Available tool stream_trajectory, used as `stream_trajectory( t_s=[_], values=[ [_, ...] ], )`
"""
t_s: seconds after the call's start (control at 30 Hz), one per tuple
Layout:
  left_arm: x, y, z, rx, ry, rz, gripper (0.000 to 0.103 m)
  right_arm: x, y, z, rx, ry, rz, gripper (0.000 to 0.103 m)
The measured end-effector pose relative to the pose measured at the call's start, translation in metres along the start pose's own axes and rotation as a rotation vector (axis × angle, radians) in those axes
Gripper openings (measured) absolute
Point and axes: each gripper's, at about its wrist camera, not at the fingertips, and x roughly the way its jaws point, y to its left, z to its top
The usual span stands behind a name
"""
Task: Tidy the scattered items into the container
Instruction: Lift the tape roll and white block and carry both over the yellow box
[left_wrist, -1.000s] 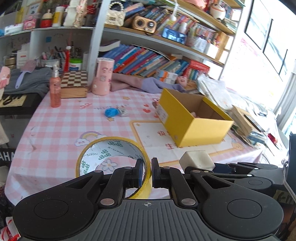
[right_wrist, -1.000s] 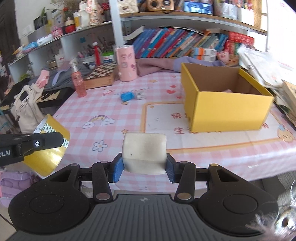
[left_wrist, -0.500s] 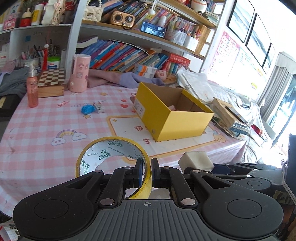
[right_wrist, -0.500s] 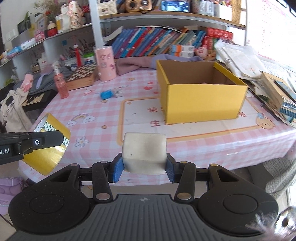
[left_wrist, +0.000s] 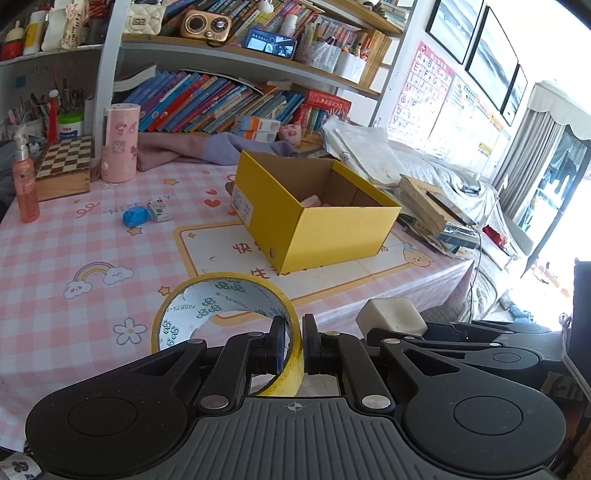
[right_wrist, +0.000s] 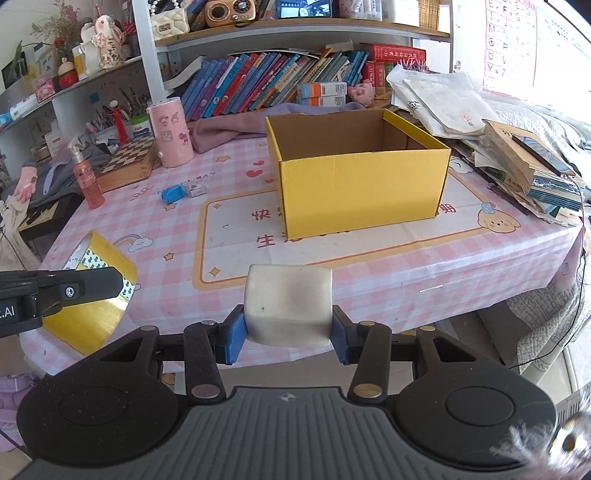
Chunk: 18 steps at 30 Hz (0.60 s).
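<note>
both tongs swung rightward, box (right_wrist: 360, 192) now centred; left tongs (left_wrist: 294, 341) clamp tape (left_wrist: 221, 314), right tongs (right_wrist: 289, 328) clamp block (right_wrist: 289, 304).

A table (right_wrist: 369, 266) under a pink checked cloth fills the middle of both views. Behind it, across the top of the frame, white shelves (left_wrist: 229, 48) carry leaning rows of books (right_wrist: 258, 85), a small radio and toys. At the upper right of the left wrist view hang an alphabet poster (left_wrist: 421, 85) and dark framed pictures (left_wrist: 491, 62). Strong daylight comes through a curtained window (left_wrist: 546, 158) at the right edge.
</note>
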Motion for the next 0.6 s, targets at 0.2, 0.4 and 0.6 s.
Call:
stream_trajectory(
  t_s=[0.2, 0.4, 0.6],
  values=[
    [0.007, -0.007, 0.003, 0.014, 0.008, -0.013, 0.008, 0.002, -0.008, 0.003, 0.010, -0.001, -0.008, 0.044],
    [0.015, -0.010, 0.005, 0.017, 0.020, -0.010, 0.008, 0.007, -0.014, 0.003, 0.019, 0.011, -0.001, 0.044],
    [0.026, -0.017, 0.011, 0.025, 0.021, -0.006, 0.008, 0.012, -0.025, 0.008, 0.025, 0.010, 0.003, 0.044]
  ],
)
